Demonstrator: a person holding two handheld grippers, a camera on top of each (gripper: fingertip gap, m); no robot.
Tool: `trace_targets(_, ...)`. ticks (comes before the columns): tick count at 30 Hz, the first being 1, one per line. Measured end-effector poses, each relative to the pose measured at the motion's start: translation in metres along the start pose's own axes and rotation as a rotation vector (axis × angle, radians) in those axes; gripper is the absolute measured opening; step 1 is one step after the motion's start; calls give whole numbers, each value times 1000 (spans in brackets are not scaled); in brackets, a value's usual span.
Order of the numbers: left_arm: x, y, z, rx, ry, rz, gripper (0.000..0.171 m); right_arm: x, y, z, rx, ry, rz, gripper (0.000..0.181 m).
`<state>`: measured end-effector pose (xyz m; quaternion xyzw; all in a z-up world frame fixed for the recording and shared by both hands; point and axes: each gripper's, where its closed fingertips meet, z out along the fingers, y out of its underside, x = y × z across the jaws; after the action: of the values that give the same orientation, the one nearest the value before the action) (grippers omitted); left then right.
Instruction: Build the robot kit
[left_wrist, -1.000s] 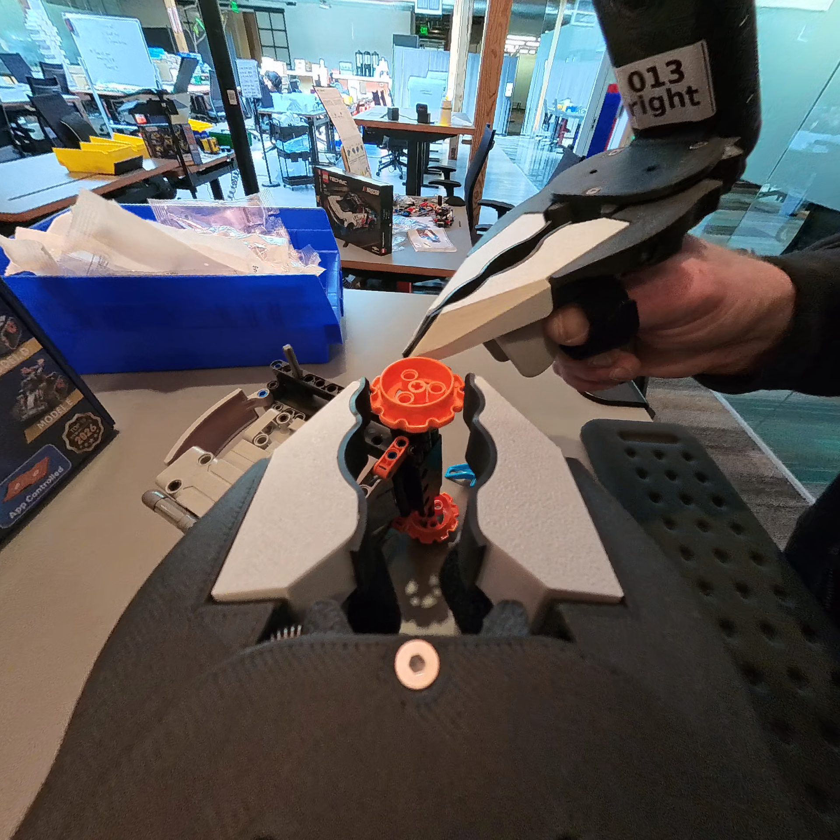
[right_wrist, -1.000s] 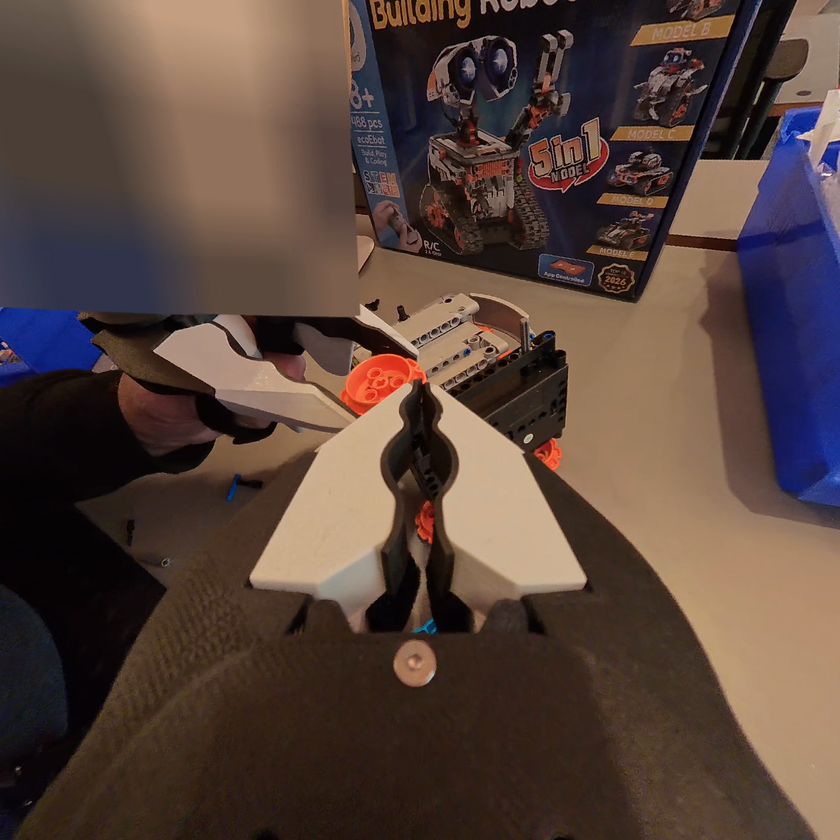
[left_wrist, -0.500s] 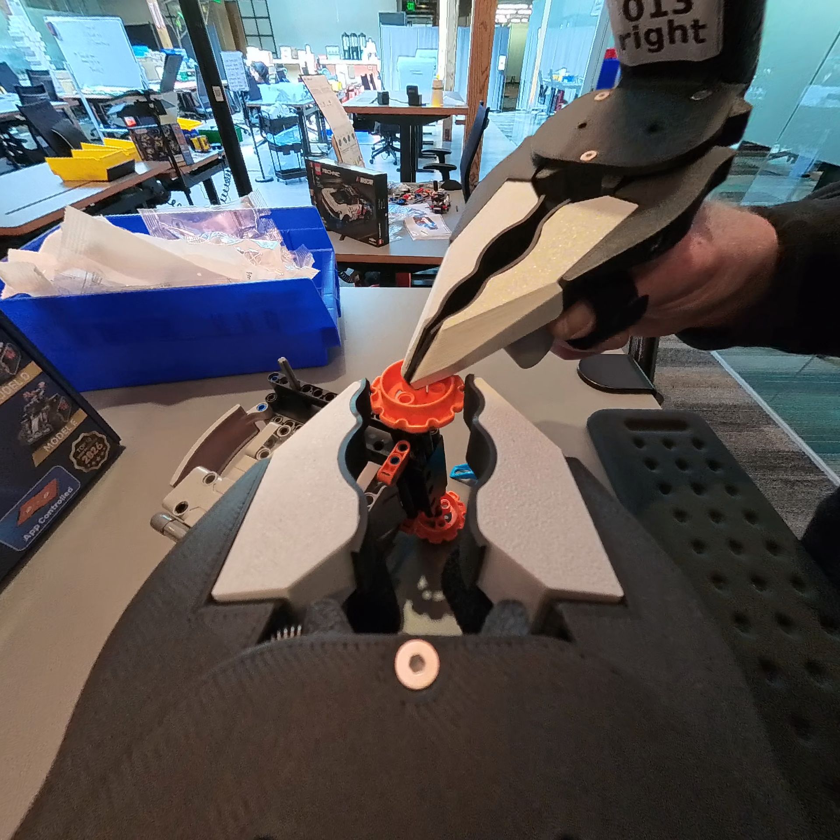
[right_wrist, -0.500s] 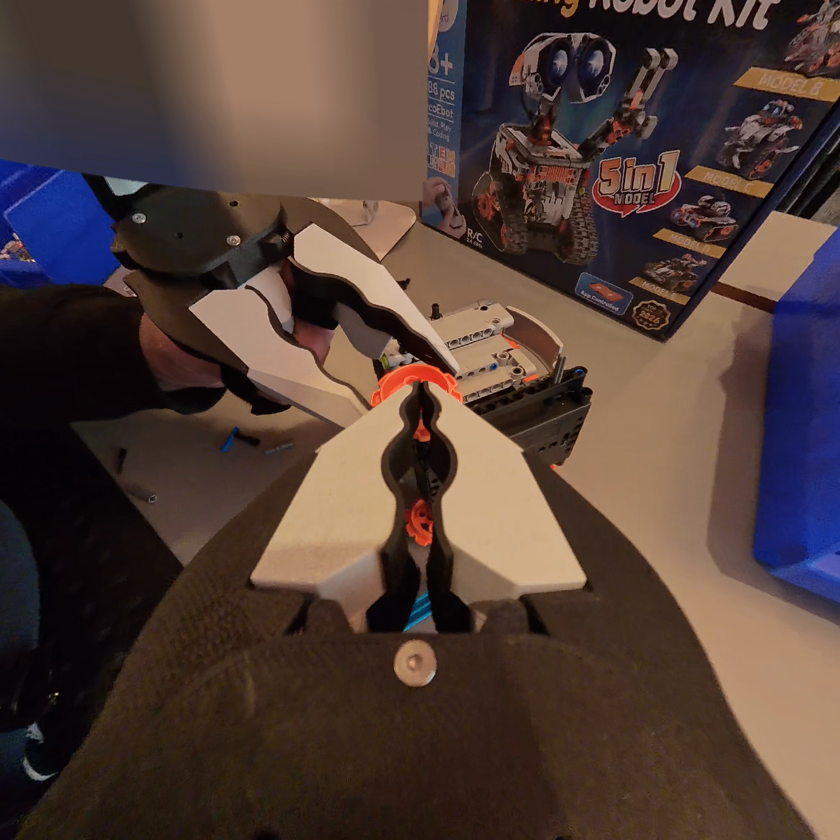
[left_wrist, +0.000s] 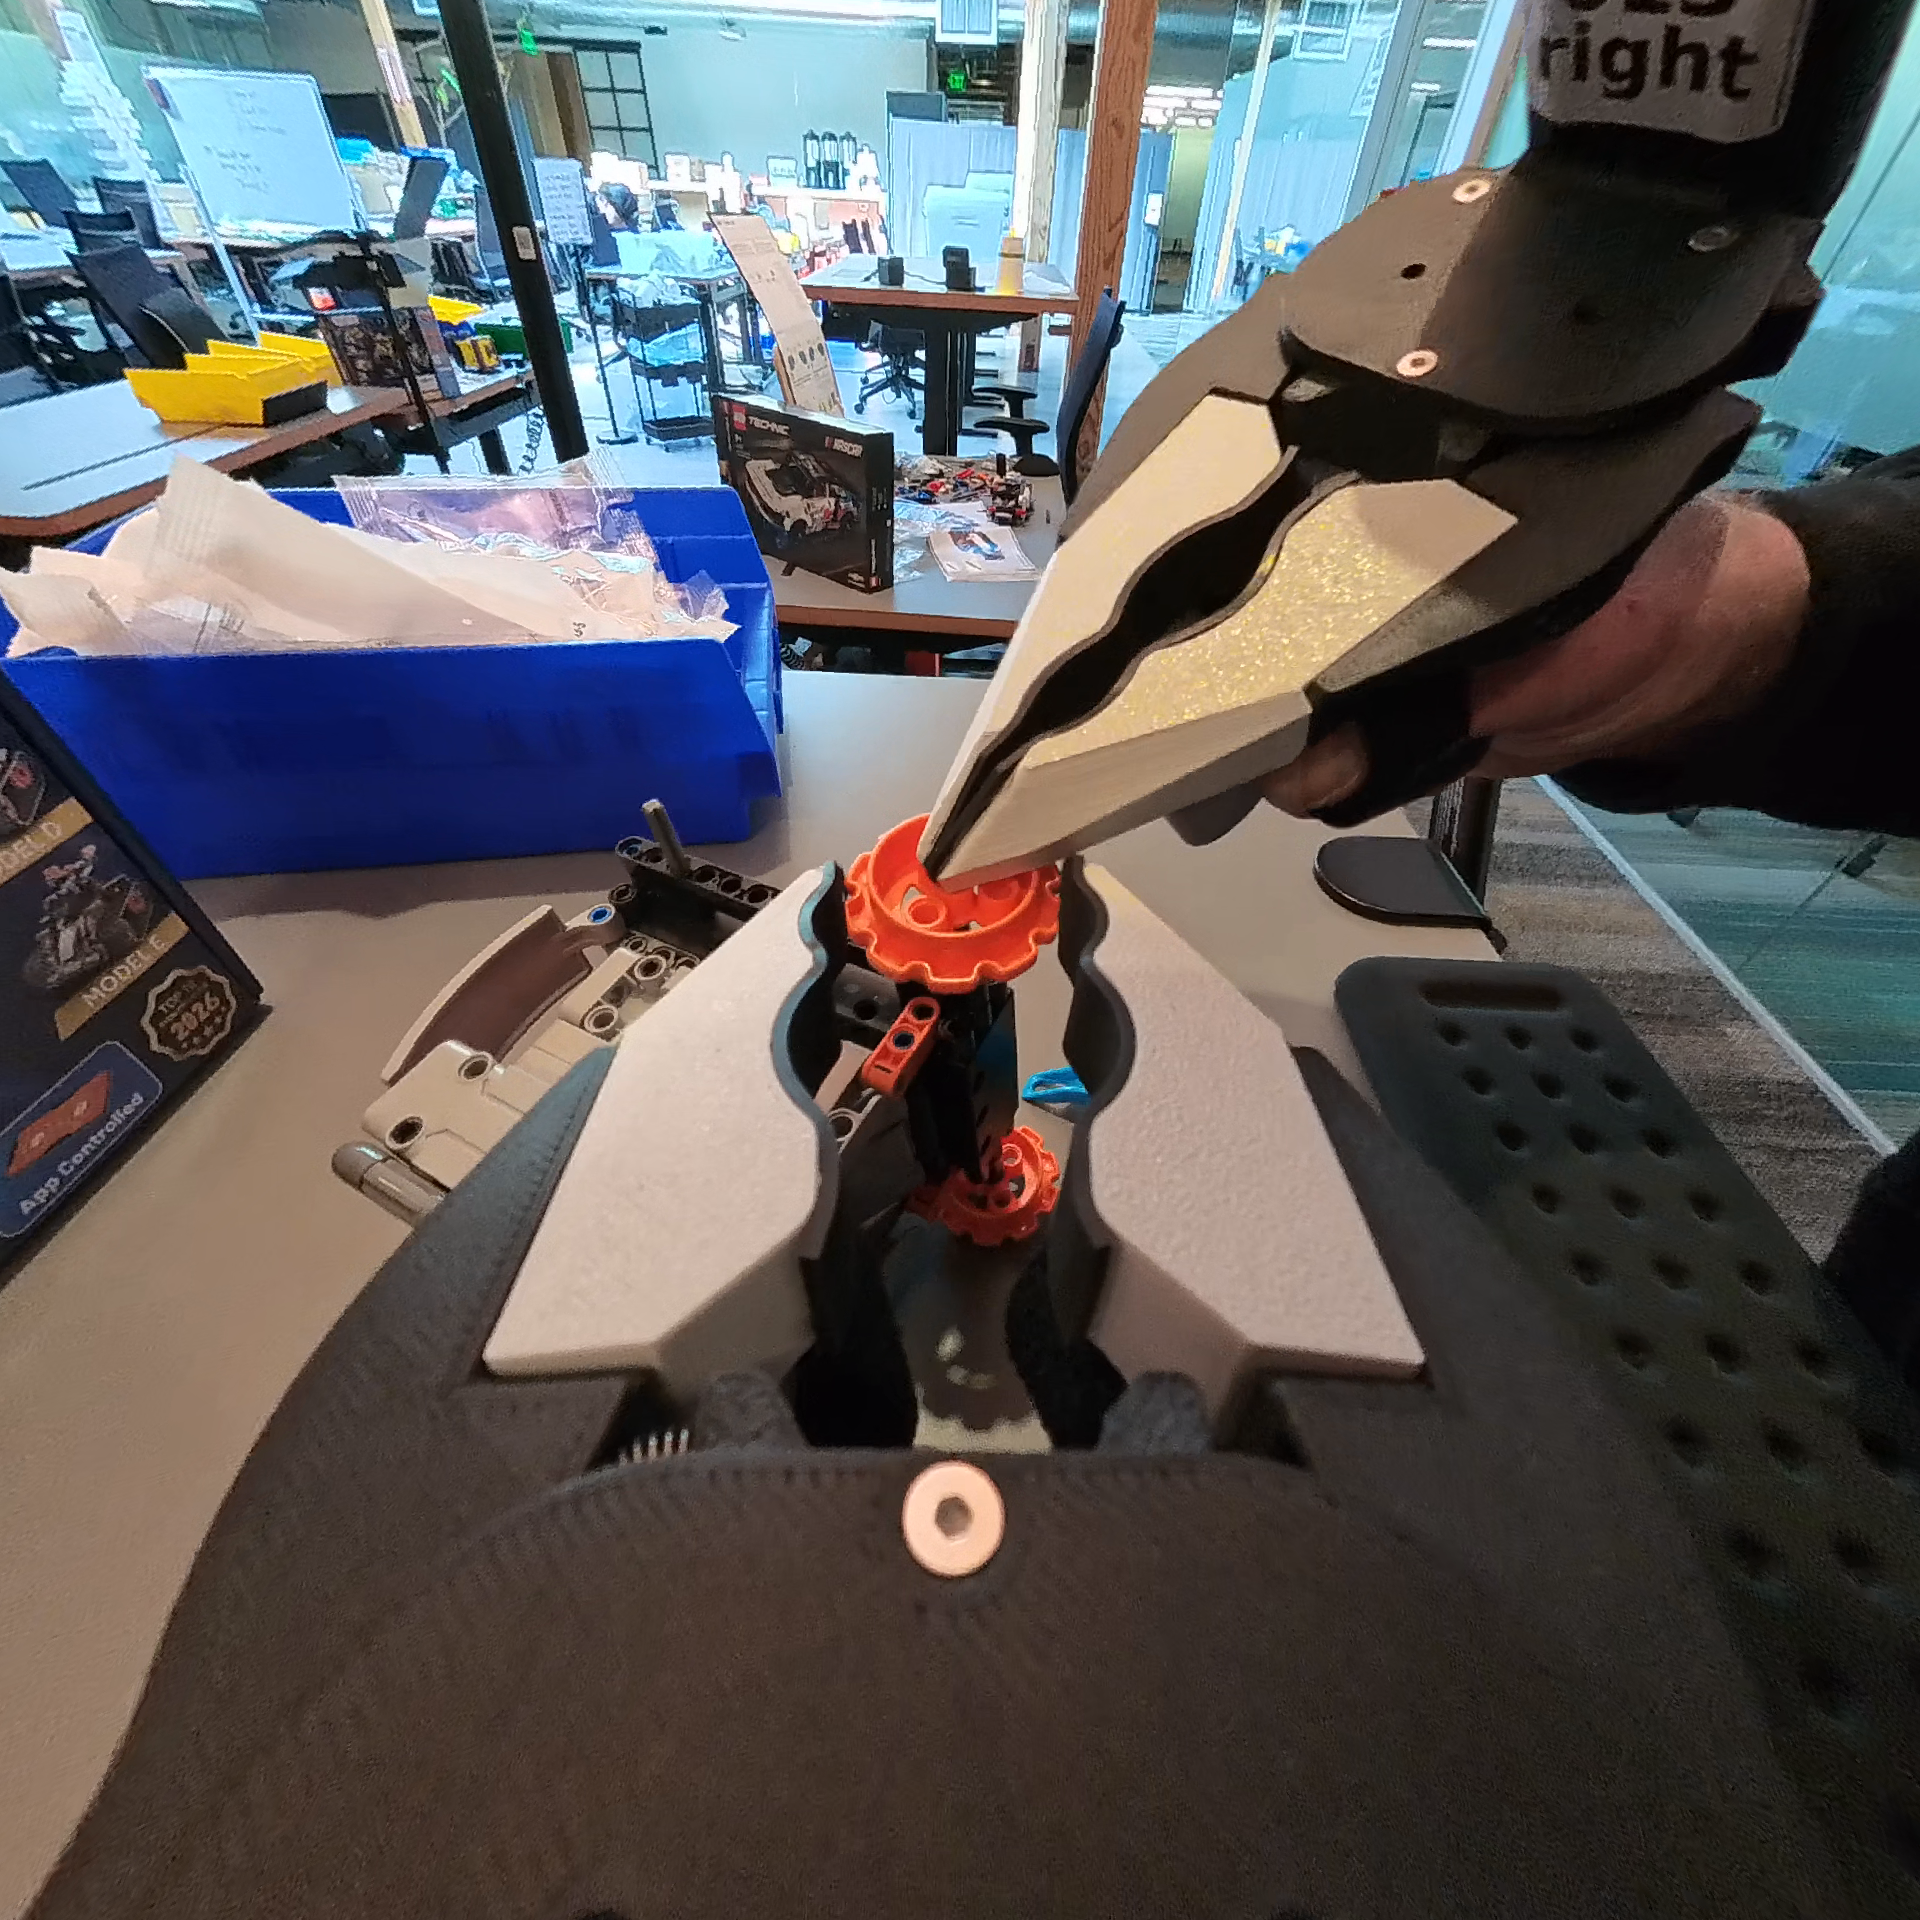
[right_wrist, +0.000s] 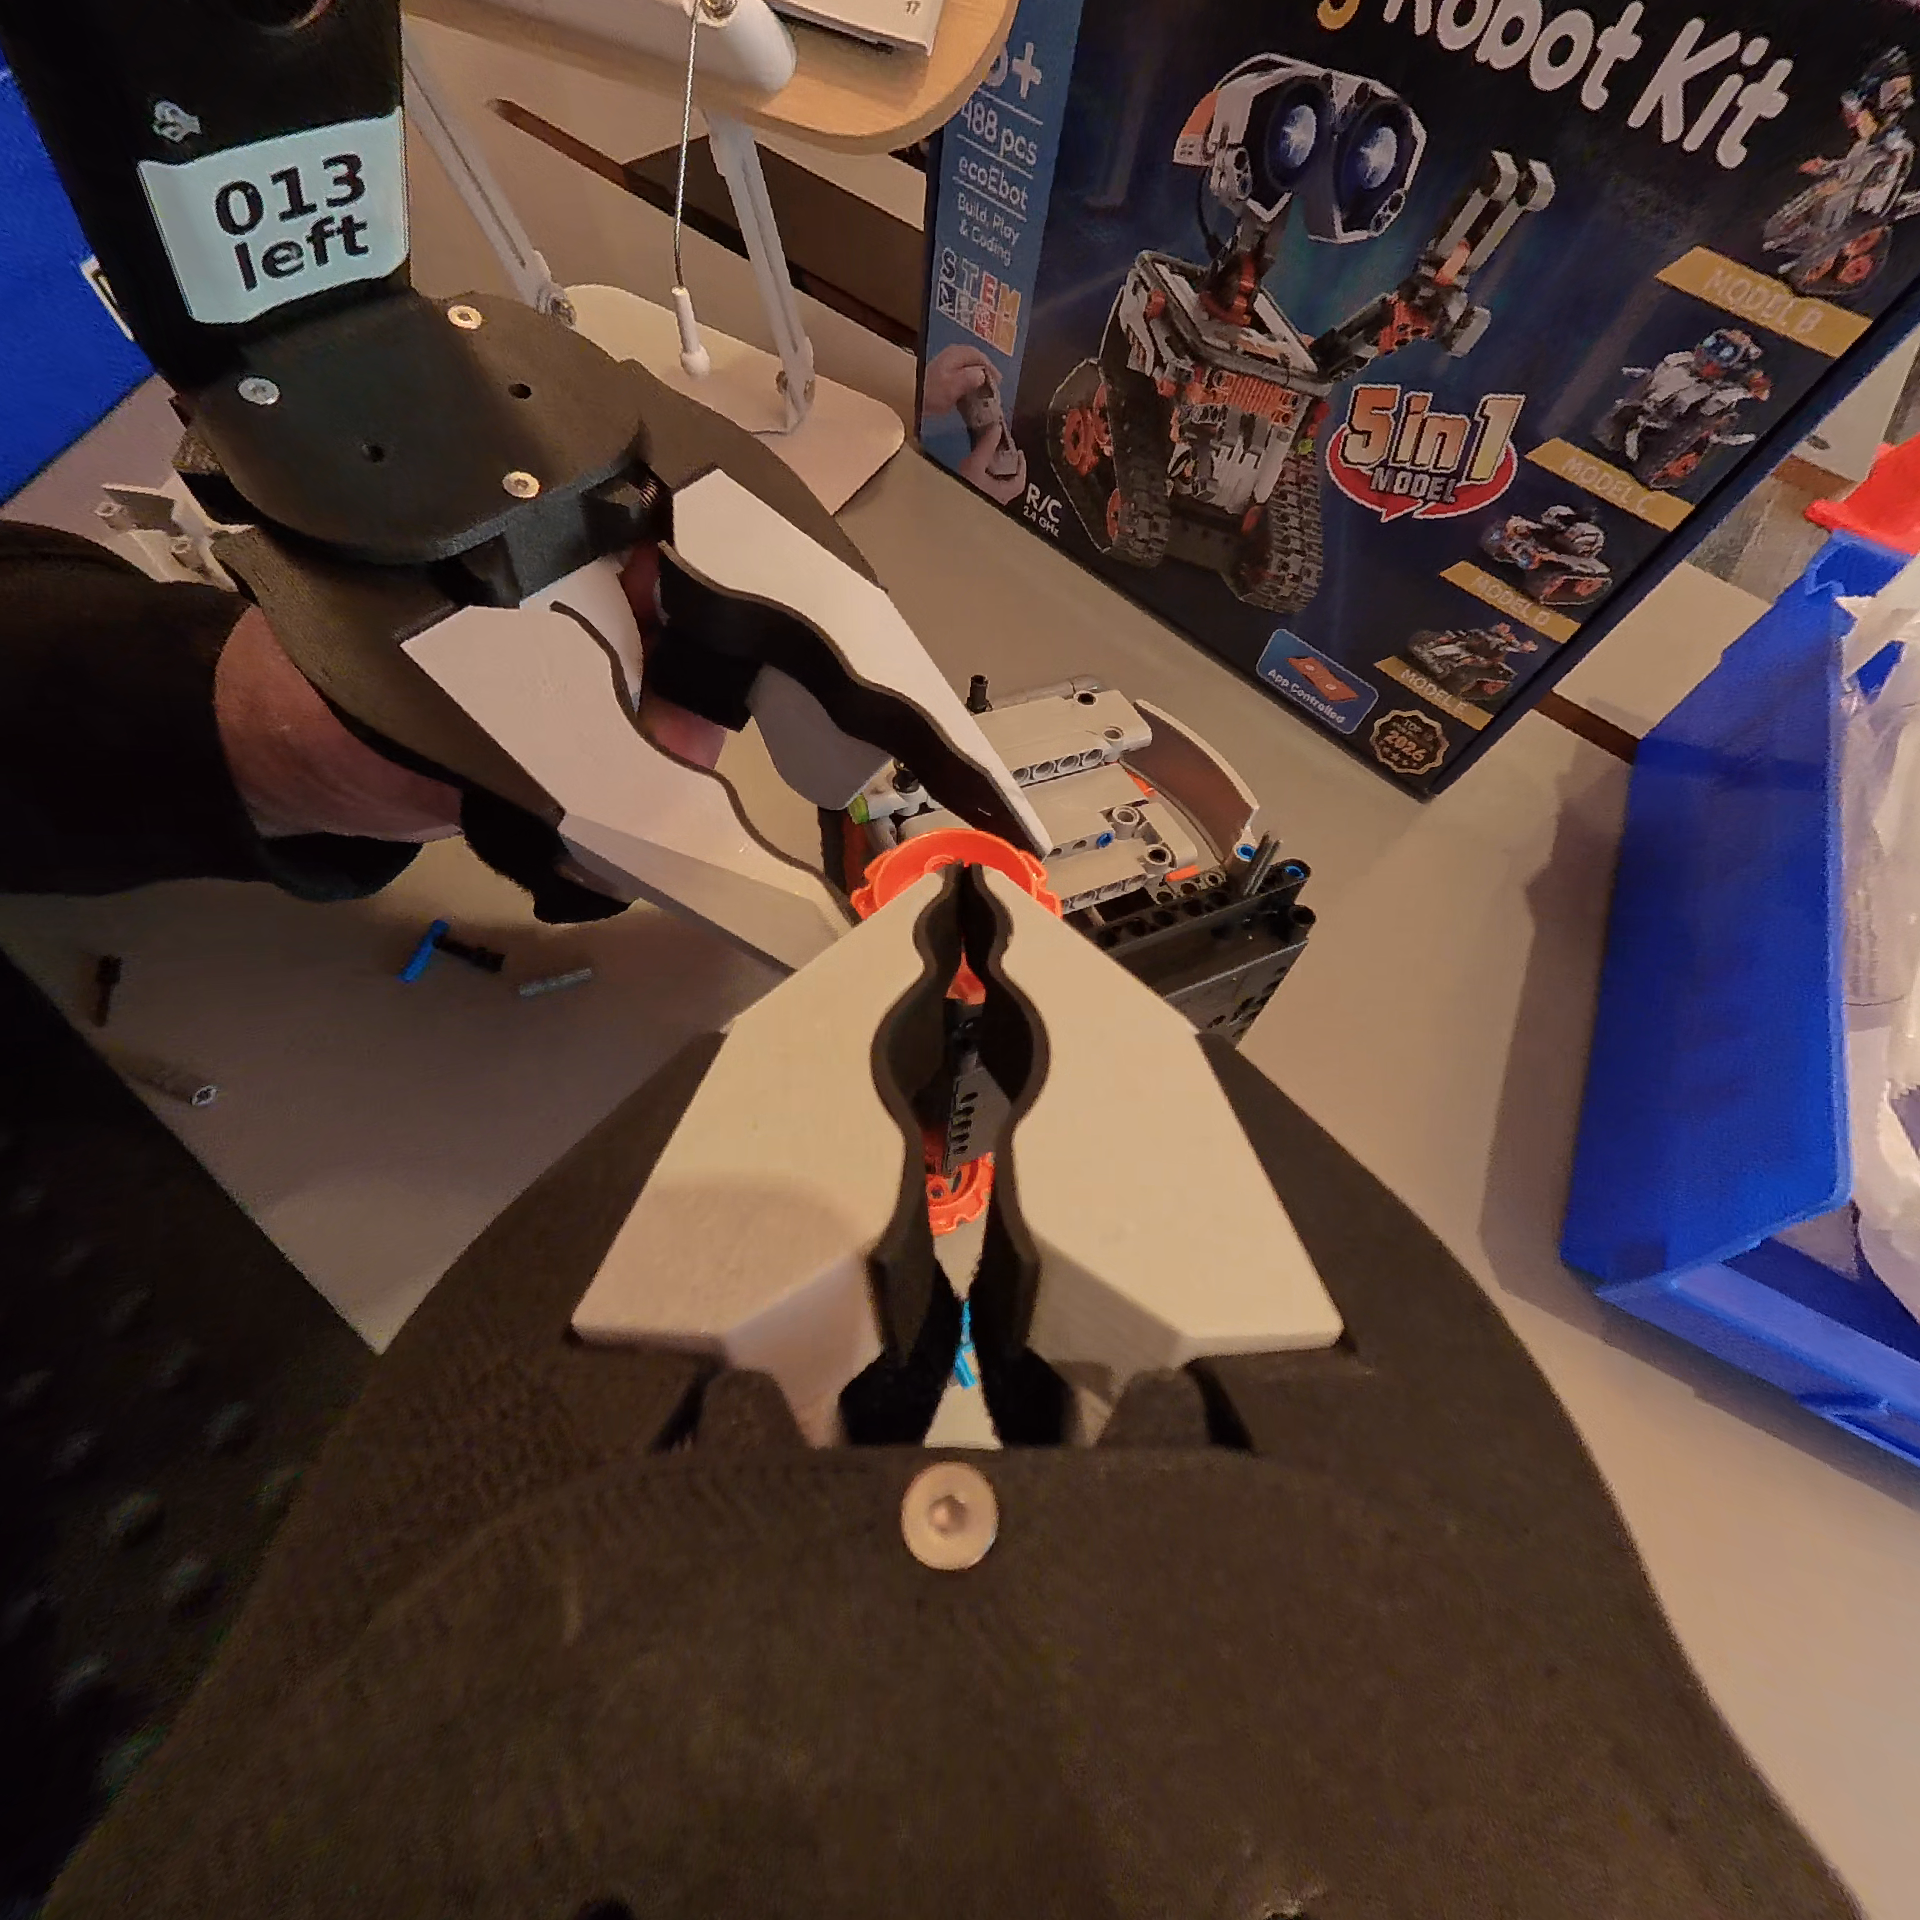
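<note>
Orange gear wheels, two of them, are sitting on one black upright beam (left_wrist: 961, 1081) of a partly built brick model (left_wrist: 540, 1029): the upper gear (left_wrist: 951, 920) is at the top of the beam, the lower gear (left_wrist: 987, 1184) near its foot, down by the table (left_wrist: 156, 1351). One left gripper (left_wrist: 951, 914) is reaching in with its jaws standing wide on either side of the beam, one grey finger (left_wrist: 686, 1174) at 9 o'clock of the gears and the other at 3 o'clock, neither clearly touching them. One right gripper (left_wrist: 940, 868) is coming down from 1 o'clock with its jaws drawn narrow, almost together, the tips pressing into the upper gear's face; whether they are pinching its rim cannot be told. In the right wrist view the same gear (right_wrist: 914, 868) is showing just past the nearly closed tips of the right gripper (right_wrist: 961, 883), with the left gripper (right_wrist: 935, 862) entering from 10 o'clock, held by one hand (right_wrist: 312, 748). One blue bin (left_wrist: 416, 727) full of clear bags is standing at 10 o'clock of the model, one dark printed box (right_wrist: 1455, 364) behind it in the right wrist view, and one black perforated pad (left_wrist: 1610, 1195) is lying at 3 o'clock. Three small loose pins, one of them blue (right_wrist: 421, 951), are lying on the table at 9 o'clock.
</note>
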<state>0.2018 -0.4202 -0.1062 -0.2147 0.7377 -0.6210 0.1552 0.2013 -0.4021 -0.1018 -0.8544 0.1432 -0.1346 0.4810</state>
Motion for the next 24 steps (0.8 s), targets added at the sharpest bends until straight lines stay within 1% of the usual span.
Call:
trace_targets(5, 0, 0, 0, 9, -3, 5, 41, 0, 0, 0, 16, -4, 22, 0)
trace_targets(7, 2, 0, 1, -1, 8, 9, 41, -2, 0, -1, 29, -57, 82, 0)
trace_targets(10, 4, -1, 4, -16, 4, 19, 41, 3, -8, -9, 45, -51, 57, 0)
trace_targets(12, 4, -1, 4, -24, 38, -18, 41, 6, -8, -13, 16, -78, 25, 0)
trace_targets(14, 5, -1, 4, -51, 52, 7, 41, 5, 0, -15, -59, -135, -11, 4)
trace_targets(17, 6, -1, 3, -73, 90, 2, 41, 4, -3, -18, -78, -171, -137, 9)
trace_targets(18, 6, -1, 3, -79, 94, 7, 41, 2, -2, -18, -106, -194, -181, 11)
trace_targets(19, 7, -1, 3, -82, 97, 13, 41, 1, 0, -16, -127, -210, -215, 10)
trace_targets(21, 8, -1, 4, -74, 105, 22, 41, -2, 6, -13, -167, -247, -240, 0)
trace_targets(24, 9, 0, 4, -74, 96, 44, 41, -4, 7, -13, -215, -272, -279, 0)
